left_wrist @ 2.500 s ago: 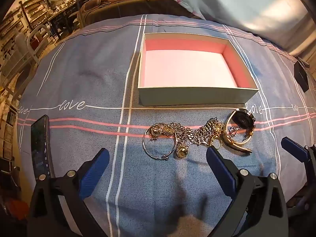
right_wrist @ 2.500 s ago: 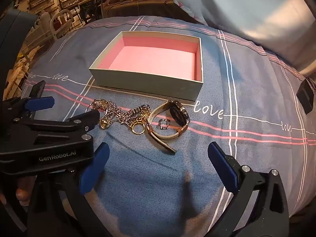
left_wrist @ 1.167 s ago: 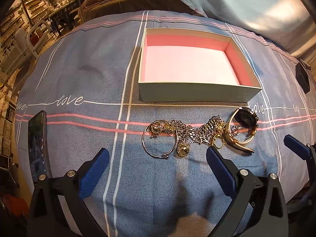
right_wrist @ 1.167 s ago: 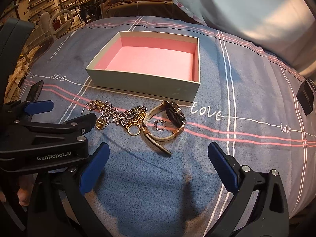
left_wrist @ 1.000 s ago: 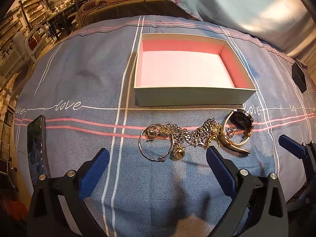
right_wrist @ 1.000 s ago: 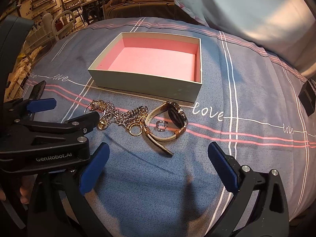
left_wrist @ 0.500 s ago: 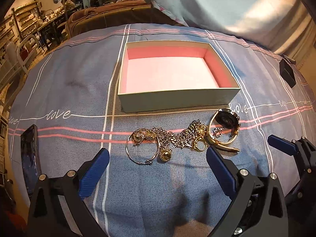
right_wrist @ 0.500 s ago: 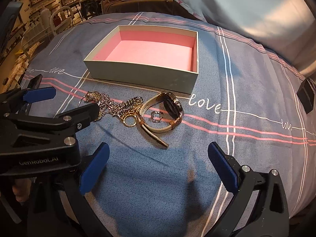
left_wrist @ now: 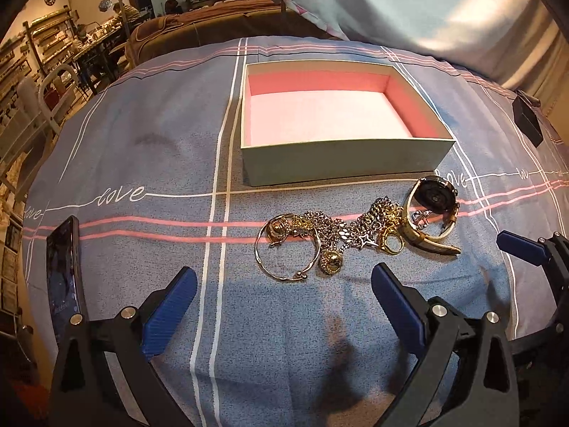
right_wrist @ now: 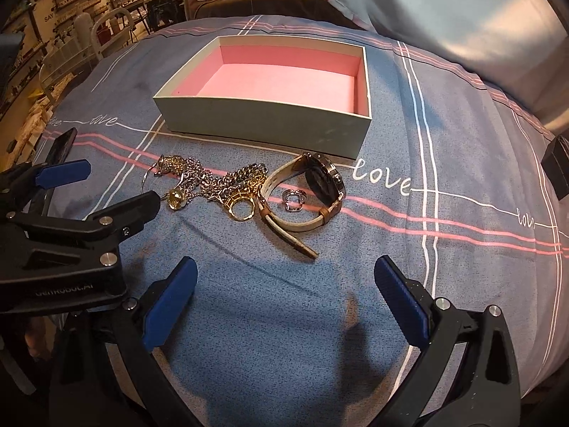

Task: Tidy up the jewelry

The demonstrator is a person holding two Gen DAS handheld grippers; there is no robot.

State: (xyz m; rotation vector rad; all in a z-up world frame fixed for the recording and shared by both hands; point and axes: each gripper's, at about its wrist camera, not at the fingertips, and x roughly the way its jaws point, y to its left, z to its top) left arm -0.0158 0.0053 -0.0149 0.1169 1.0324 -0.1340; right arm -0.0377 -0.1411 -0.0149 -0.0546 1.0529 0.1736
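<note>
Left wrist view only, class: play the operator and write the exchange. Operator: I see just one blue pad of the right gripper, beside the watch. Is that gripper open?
Observer: Yes. The right wrist view shows the right gripper open, with both pads wide apart and nothing between them.
Operator: What is the silver bit inside the watch strap?
Observer: A small silver ring. It lies inside the strap loop of the watch, apart from the chains.
</note>
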